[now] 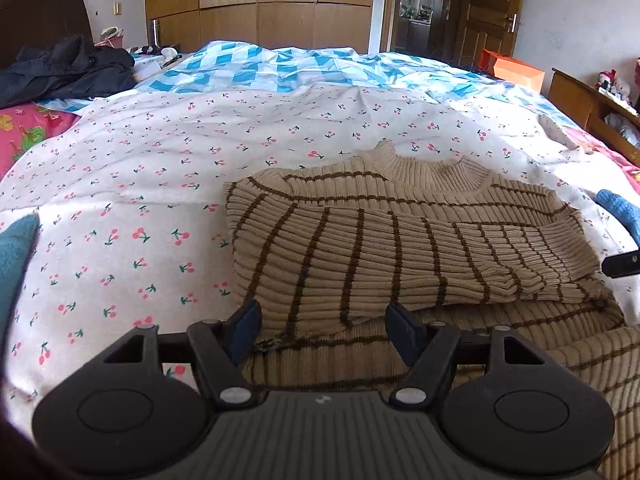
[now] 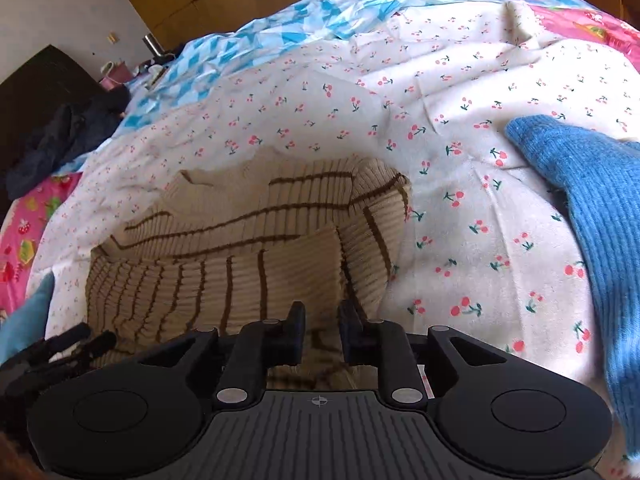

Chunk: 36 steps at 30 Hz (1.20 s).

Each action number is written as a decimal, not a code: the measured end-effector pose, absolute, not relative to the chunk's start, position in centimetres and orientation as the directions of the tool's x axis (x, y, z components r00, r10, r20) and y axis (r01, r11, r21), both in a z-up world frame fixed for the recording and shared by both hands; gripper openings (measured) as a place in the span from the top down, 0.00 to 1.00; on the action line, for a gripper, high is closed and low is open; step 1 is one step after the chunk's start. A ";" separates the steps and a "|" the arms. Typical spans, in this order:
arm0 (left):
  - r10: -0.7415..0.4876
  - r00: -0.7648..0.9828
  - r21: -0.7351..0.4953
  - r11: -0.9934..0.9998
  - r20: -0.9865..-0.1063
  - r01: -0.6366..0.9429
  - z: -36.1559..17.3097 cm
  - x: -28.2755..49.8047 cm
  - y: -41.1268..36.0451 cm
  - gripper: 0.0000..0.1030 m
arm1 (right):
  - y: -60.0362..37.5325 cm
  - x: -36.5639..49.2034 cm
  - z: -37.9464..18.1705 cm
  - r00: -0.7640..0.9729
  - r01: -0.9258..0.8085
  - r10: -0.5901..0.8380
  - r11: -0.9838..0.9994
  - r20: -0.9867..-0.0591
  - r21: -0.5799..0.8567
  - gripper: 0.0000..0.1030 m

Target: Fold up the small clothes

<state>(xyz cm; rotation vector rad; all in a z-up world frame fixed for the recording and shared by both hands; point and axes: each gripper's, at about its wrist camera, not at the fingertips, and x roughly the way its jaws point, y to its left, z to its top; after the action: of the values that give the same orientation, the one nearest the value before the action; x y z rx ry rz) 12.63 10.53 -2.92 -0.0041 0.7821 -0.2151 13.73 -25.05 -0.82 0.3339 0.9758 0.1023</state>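
A beige ribbed sweater with brown stripes point(image 1: 400, 240) lies partly folded on the cherry-print sheet point(image 1: 140, 184), collar away from me, one sleeve laid across its body. My left gripper point(image 1: 322, 322) is open, its jaws wide apart just above the sweater's near hem, holding nothing. In the right wrist view the same sweater point(image 2: 240, 248) lies ahead. My right gripper point(image 2: 320, 328) is partly open over the sweater's near edge; a fold of fabric shows in the narrow gap, not clamped. The left gripper point(image 2: 64, 348) shows at the lower left of that view.
A blue knitted garment point(image 2: 592, 200) lies on the sheet to the right of the sweater; its tip shows in the left wrist view point(image 1: 618, 204). Dark clothes point(image 1: 60, 68) are piled at the far left. A wardrobe point(image 1: 260, 0), a door and an orange box point(image 1: 512, 68) stand beyond the bed.
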 end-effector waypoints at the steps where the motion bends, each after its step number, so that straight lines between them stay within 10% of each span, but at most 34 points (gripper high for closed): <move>1: -0.206 0.680 -0.096 0.976 -0.703 0.196 -2.5 11.9 11.0 0.29 | -25.1 12.8 -0.6 0.552 0.057 0.231 0.948 -0.801 0.312 0.80; 22: -0.177 0.448 -0.123 0.981 -0.876 0.148 -1.8 -0.6 15.7 0.35 | -23.0 -3.9 -2.8 0.246 0.052 0.329 0.935 -0.912 0.352 0.72; 29: -0.242 0.411 -0.194 0.969 -0.879 0.155 -2.3 -0.2 15.3 0.76 | -23.7 -4.2 -4.0 0.252 0.120 0.379 0.901 -0.891 0.417 0.71; 36: -0.299 0.394 -0.269 0.954 -0.869 0.130 -2.6 0.0 15.6 0.84 | -23.8 -3.4 -4.8 0.247 0.145 0.442 0.863 -0.862 0.484 0.77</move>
<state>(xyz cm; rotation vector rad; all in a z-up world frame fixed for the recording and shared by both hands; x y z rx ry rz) 0.03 15.60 -2.62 -0.1673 1.1351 -0.2742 -3.36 -23.81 -4.81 0.5290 1.3225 0.2155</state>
